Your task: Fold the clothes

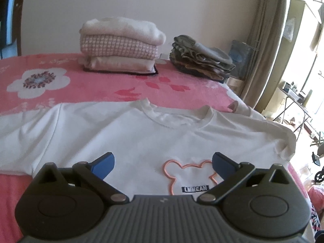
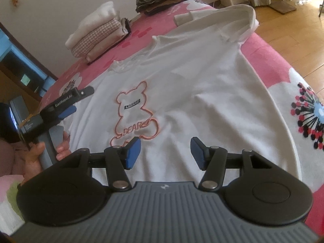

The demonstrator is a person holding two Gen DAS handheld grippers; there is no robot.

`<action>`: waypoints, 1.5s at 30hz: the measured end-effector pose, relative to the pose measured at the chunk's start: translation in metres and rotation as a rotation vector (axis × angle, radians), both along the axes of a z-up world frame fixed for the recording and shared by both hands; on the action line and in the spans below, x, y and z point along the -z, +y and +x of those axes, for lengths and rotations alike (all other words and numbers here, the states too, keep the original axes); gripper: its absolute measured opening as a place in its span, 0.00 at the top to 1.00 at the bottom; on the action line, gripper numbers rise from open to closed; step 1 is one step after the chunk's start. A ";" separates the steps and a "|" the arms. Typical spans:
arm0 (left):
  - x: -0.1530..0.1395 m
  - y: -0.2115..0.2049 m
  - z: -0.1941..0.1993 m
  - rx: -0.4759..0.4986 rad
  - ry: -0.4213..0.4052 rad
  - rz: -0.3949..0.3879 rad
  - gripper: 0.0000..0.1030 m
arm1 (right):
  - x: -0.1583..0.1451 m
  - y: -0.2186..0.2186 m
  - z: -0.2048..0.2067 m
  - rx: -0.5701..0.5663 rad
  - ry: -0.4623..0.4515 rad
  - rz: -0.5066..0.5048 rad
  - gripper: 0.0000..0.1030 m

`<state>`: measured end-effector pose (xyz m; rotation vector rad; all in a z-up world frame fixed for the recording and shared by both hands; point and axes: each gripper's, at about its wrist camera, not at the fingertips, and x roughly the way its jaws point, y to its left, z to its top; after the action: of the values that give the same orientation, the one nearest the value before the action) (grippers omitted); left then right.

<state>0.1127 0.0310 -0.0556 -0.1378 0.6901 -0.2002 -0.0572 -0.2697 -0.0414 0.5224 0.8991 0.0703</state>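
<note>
White cotton T-shirt with orange bear outline [image 1: 113,133] lies flat, face up, on pink floral bedspread [image 1: 50,101]. Left gripper [image 1: 163,165] and right gripper [image 2: 165,154] both spread wide, grasping nothing, above shirt.

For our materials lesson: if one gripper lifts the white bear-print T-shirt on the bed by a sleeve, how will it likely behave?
The white bear-print T-shirt looks thin and creased, so it would probably hang limp. It likely feels light. On the plush pink floral blanket, it may drag rather than slide freely.
</note>
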 end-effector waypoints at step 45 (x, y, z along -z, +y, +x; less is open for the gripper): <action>0.035 -0.016 0.020 -0.029 0.024 0.101 0.00 | -0.004 -0.004 0.040 -0.057 -0.262 -0.393 0.47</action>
<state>0.1326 0.0146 -0.0909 -0.0531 0.7208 -0.1359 -0.0175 -0.2737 -0.0376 0.1165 0.6487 0.0123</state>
